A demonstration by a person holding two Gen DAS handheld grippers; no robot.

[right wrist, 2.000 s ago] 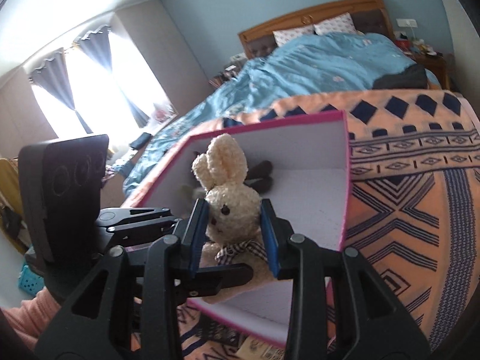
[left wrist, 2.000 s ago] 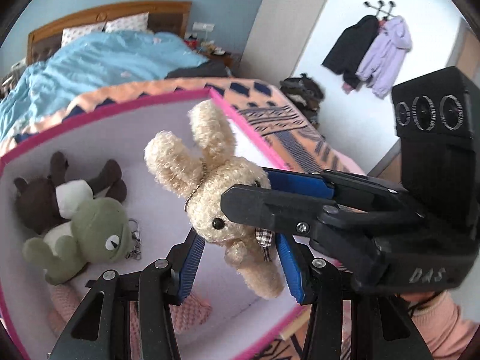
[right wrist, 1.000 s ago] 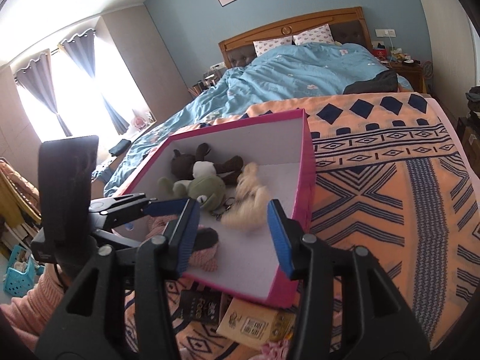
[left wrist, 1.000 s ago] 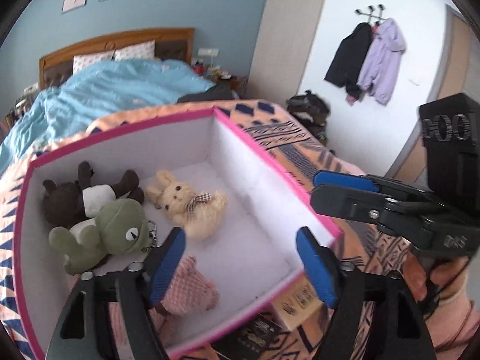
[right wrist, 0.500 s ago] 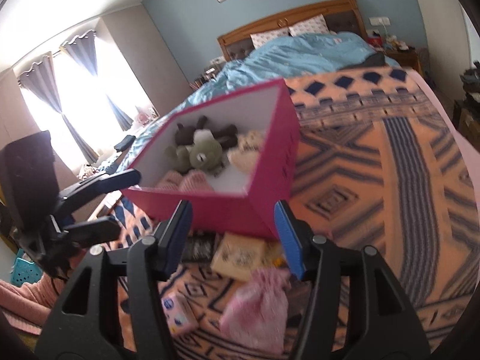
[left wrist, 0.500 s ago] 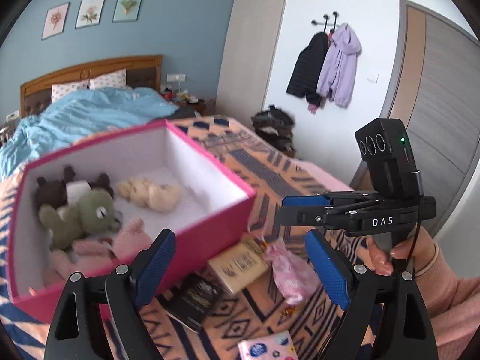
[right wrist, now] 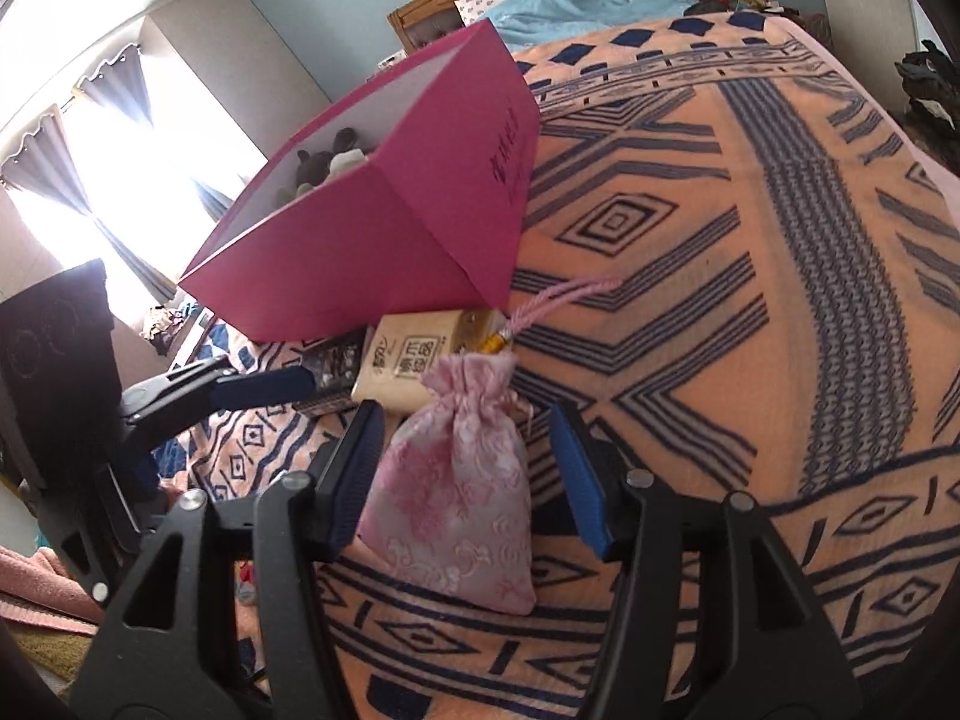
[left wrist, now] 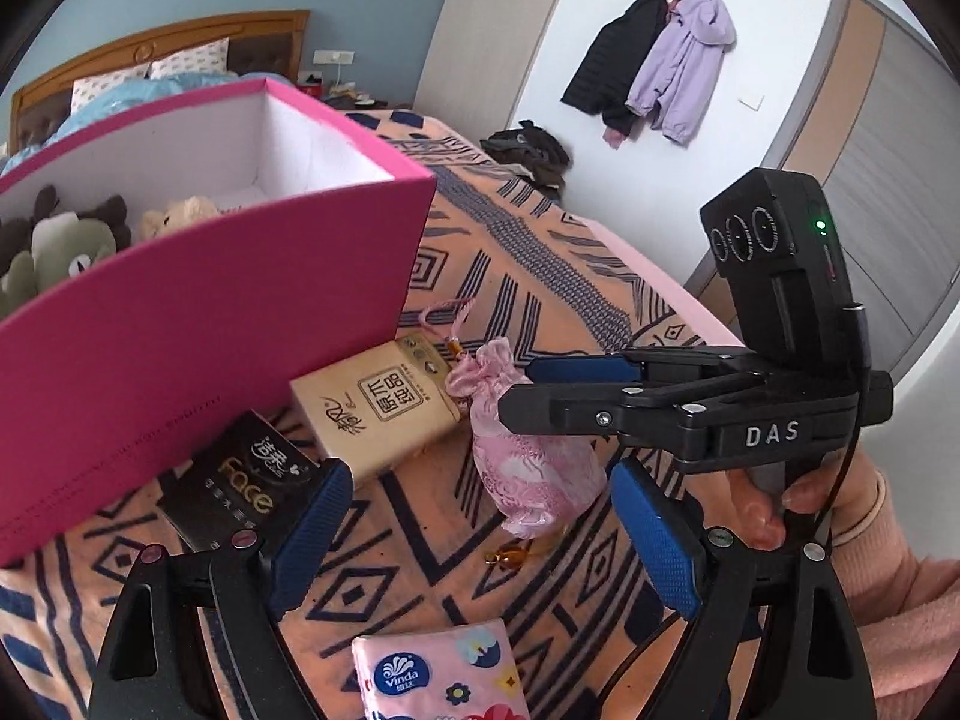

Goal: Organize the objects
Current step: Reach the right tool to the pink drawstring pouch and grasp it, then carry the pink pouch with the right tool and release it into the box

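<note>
Left wrist view: the left tool [left wrist: 474, 531] is spread wide with nothing in it, hovering over the patterned orange blanket [left wrist: 540, 276]. The pink satin drawstring pouch [left wrist: 528, 456] lies beside a tan tissue pack [left wrist: 375, 405], near the magenta cardboard box [left wrist: 210, 300].

Right wrist view: the right tool [right wrist: 468, 468] sits partly open, pouch [right wrist: 459, 480] between its blue pads [right wrist: 354, 474], not pinched.

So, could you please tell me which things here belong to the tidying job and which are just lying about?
Job:
- pink box, soft toys inside
- pink pouch, between the open right gripper fingers
- tan tissue pack
- black tissue pack
- pink tissue pack

Lying about:
- jackets on wall hook
- blue duvet
- patterned blanket
</note>
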